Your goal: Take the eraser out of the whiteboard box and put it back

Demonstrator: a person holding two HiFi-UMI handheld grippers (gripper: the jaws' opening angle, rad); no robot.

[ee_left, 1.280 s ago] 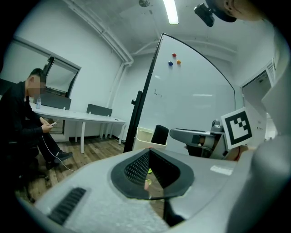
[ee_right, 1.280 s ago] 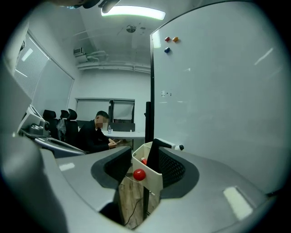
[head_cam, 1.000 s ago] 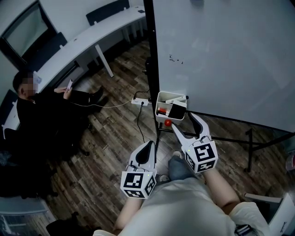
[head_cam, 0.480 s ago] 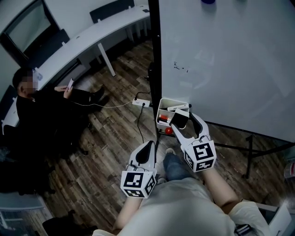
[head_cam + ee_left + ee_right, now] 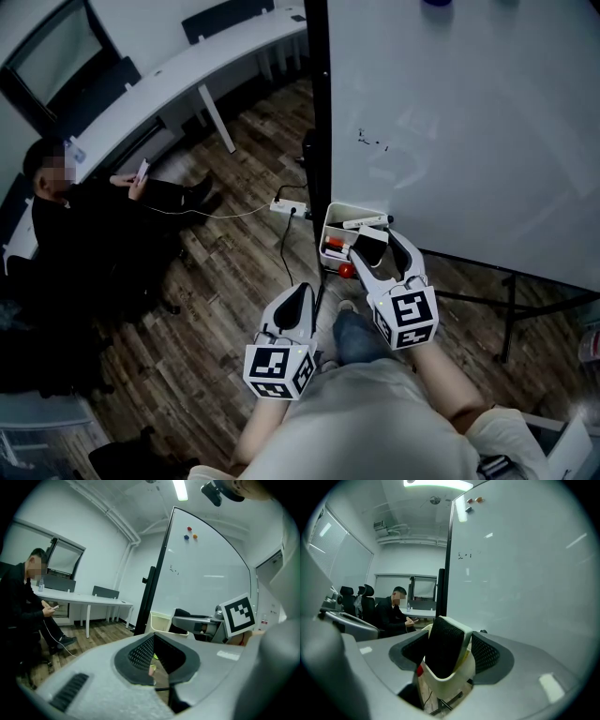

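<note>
The white whiteboard box [image 5: 330, 223] hangs at the whiteboard's [image 5: 469, 122] lower left corner. The eraser [image 5: 369, 246], black felt with a white back, stands tilted in it. My right gripper [image 5: 375, 242] reaches into the box, its jaws having just closed a little, shut on the eraser. In the right gripper view the eraser [image 5: 443, 648] fills the gap of that gripper [image 5: 449, 645] above the box wall [image 5: 454, 679], a pad against each side. My left gripper [image 5: 301, 291] hangs lower left, shut on nothing; its own view shows the gripper [image 5: 154, 656] and the box [image 5: 160, 620] ahead.
Markers [image 5: 334, 251] and a red knob [image 5: 345, 270] sit at the box's near side. The whiteboard's black post [image 5: 317, 112] and stand leg [image 5: 507, 323] are close. A seated person [image 5: 84, 234], a power strip [image 5: 287, 204] with cable and a white desk [image 5: 169, 84] lie left.
My right gripper has moved forward from in front of the box to the eraser, which now sits between its jaws. The left gripper has barely shifted.
</note>
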